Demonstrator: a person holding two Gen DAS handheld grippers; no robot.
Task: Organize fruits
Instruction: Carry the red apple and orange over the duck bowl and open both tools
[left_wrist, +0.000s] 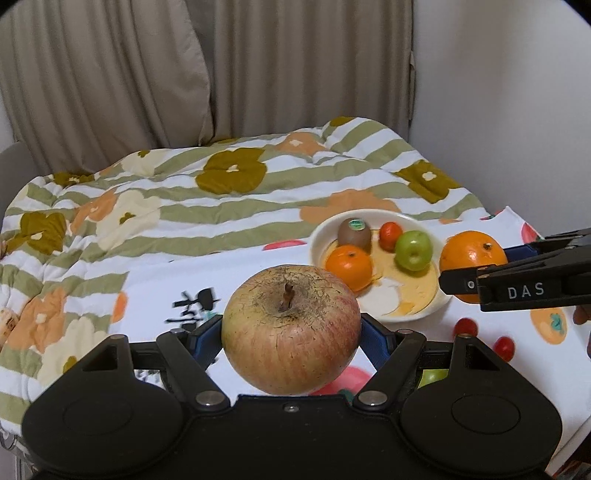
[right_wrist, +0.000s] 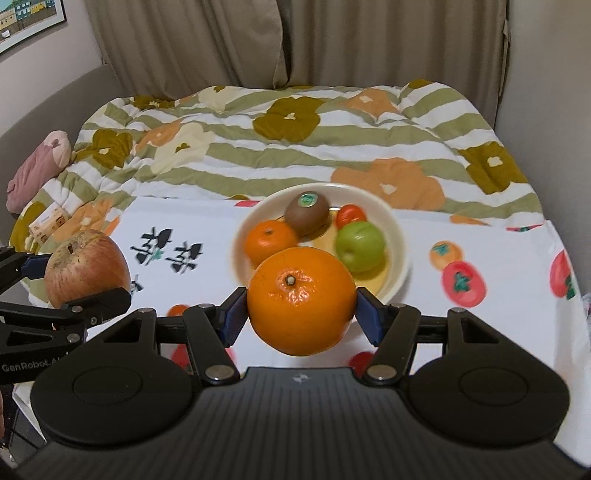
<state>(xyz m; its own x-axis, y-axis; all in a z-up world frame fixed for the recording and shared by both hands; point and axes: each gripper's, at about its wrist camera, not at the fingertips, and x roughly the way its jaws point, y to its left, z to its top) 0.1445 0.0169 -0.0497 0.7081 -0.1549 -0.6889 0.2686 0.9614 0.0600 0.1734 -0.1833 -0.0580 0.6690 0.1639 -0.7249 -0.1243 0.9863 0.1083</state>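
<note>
**Inspector A:** Left gripper (left_wrist: 291, 343): jaws spread wide, blue pads pressed on both flanks of a large red-yellow apple (left_wrist: 291, 330). The apple is held clear of the cloth, stem up.

**Inspector B:** Confirmed. Right gripper (right_wrist: 301, 314): jaws likewise wide apart, clamped on a large orange (right_wrist: 301, 301), stem scar facing up. From the left wrist view this orange sits at 3 o'clock of the bowl, just beside its rim.

**Inspector A:** Container: one cream bowl (right_wrist: 400, 254) on the fruit-print tablecloth (right_wrist: 498, 332). Contents, by the right wrist view: kiwi (right_wrist: 307, 213) with a green sticker at 12 o'clock, small red-orange fruit (right_wrist: 351, 215) at 1 o'clock, green apple (right_wrist: 360, 245) at 3 o'clock, small orange (right_wrist: 269, 240) at 9 o'clock.

**Inspector B:** Agreed. The held orange hangs at the bowl's 6 o'clock edge, partly covering it. Two cherry tomatoes (left_wrist: 466, 326) lie loose on the cloth, outside the bowl. A floral quilt (left_wrist: 221, 192) lies beyond the cloth.
</note>
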